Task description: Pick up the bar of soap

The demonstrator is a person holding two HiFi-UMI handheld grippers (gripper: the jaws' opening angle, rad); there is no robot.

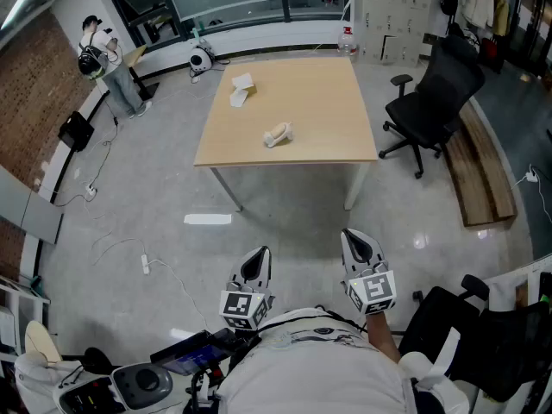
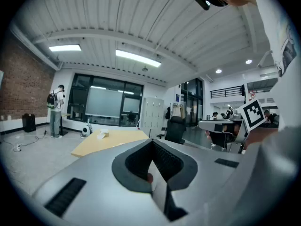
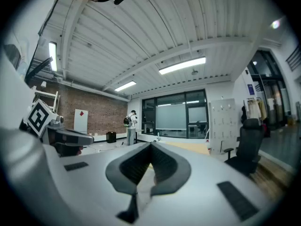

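Both claws were held low in front of the person, well short of the table (image 1: 345, 136). The left gripper (image 1: 259, 259) had its jaws fully together with nothing between them, and the right gripper (image 1: 355, 240) was likewise closed and empty. The bar of soap (image 1: 278, 134) lay on the table top toward its near edge, untouched. A white packet (image 1: 241, 89) lay farther back.

One table (image 1: 321, 102), one soap bar (image 1: 278, 134), two grippers (image 1: 258, 259) (image 1: 357, 241).
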